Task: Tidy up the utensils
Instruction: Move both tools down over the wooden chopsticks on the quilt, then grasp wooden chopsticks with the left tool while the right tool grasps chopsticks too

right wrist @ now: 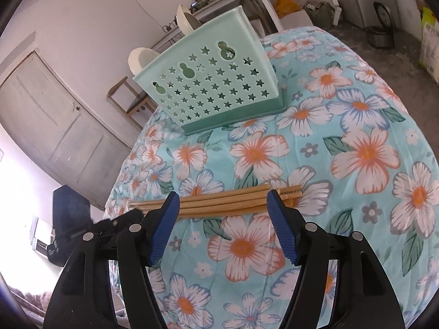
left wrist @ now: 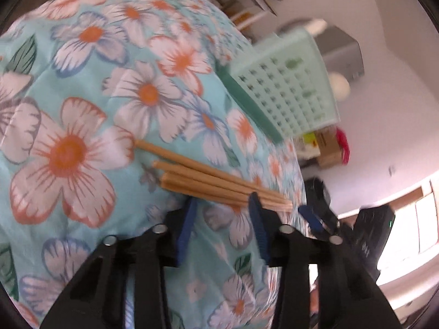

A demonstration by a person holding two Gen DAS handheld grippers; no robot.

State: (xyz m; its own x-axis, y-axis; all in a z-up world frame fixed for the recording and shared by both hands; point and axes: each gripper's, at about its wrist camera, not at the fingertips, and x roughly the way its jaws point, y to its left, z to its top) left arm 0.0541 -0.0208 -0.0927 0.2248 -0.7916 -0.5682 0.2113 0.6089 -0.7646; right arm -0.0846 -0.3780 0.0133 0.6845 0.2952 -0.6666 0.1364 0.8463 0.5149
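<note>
Four pale wooden chopsticks (right wrist: 219, 201) lie bunched side by side on the flowered tablecloth (right wrist: 356, 126), nearer than the mint star-punched utensil basket (right wrist: 208, 82). They look light, stiff and smooth, likely to roll or slip, so mid-length across the bundle seems the safest hold. The right gripper (right wrist: 223, 219) hovers wide open just short of them, holding nothing. The left gripper (left wrist: 222, 213), partly open, straddles the bundle's thin end, pads not yet pressing.

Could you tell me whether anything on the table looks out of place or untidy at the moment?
Yes: the chopsticks lie loose on the floral cloth, ends uneven, instead of standing in the green holder behind them, which already holds white spoons. Nothing looks spilled or broken.
</note>
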